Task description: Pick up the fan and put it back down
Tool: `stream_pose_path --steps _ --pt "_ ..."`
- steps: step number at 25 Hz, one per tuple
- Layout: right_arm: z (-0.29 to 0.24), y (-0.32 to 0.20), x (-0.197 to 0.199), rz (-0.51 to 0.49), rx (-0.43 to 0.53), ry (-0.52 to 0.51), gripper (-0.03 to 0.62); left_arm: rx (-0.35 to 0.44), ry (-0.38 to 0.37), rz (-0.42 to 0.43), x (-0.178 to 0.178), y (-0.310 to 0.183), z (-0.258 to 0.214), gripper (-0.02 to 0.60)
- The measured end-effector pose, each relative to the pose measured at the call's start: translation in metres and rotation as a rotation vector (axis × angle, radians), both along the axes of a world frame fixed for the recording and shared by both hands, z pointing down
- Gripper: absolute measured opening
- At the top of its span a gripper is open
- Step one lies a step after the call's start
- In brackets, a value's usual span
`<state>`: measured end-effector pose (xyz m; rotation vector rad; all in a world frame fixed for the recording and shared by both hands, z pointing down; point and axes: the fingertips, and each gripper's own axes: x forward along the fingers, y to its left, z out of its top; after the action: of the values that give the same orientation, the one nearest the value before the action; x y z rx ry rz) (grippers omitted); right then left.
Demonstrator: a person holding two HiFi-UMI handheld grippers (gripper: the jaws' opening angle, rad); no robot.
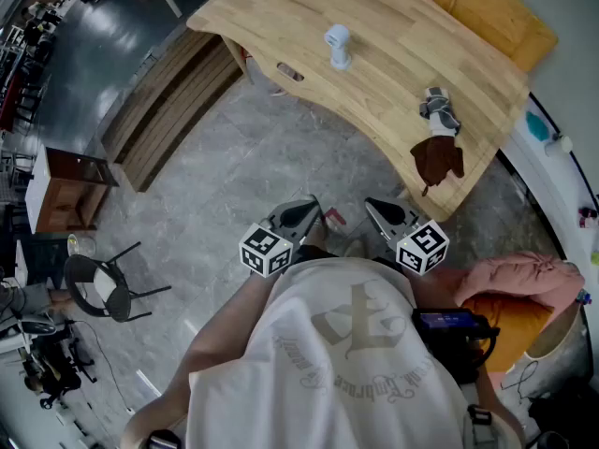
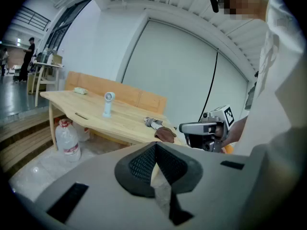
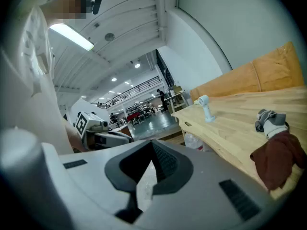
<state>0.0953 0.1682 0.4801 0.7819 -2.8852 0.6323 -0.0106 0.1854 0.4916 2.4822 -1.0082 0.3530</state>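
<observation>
Facing us: a pale wooden table (image 1: 281,17) with a curved near edge; we stand back from it on a grey stone-look floor (image 1: 234,185).
Fan: a small white fan (image 1: 338,47) stands upright near the middle of the table, well apart from both grippers.
Also on the table: a grey-and-white rolled cloth (image 1: 437,108), and just beside it, at the near edge, a brown cloth (image 1: 438,160).
Room: wooden steps (image 1: 168,101) lie left of the table, a black chair (image 1: 103,288) stands on the floor, and an orange wooden panel (image 1: 487,7) runs behind the table.
Container: a clear plastic jug (image 2: 67,139) with a red label stands under the table; we cannot tell how full it is.
Left gripper (image 1: 304,211): held close to our chest, jaws brought together, nothing between them.
Right gripper (image 1: 386,215): just beside it, jaws likewise together and empty.
</observation>
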Motion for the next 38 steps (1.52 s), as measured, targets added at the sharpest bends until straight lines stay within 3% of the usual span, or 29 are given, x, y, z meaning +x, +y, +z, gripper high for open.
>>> stream_pose_path --steps 4,19,27,34,38 --pt "-0.013 -0.001 0.007 0.019 0.017 -0.067 0.014 0.010 -0.005 -0.005 0.004 0.004 -0.003 0.009" --pt "0.002 0.011 -0.009 -0.037 -0.039 -0.018 0.014 -0.031 -0.001 -0.025 0.002 0.016 0.004 0.009" --pt "0.007 -0.009 -0.011 -0.001 -0.075 -0.057 0.014 -0.045 -0.018 0.011 0.002 0.002 0.009 0.009" --pt "0.004 -0.039 -0.032 -0.021 -0.064 -0.021 0.014 -0.059 -0.012 0.007 -0.020 -0.028 0.016 0.009" --pt "-0.002 -0.058 -0.042 -0.037 -0.052 -0.015 0.014 -0.054 -0.039 0.056 -0.024 -0.048 0.016 0.009"
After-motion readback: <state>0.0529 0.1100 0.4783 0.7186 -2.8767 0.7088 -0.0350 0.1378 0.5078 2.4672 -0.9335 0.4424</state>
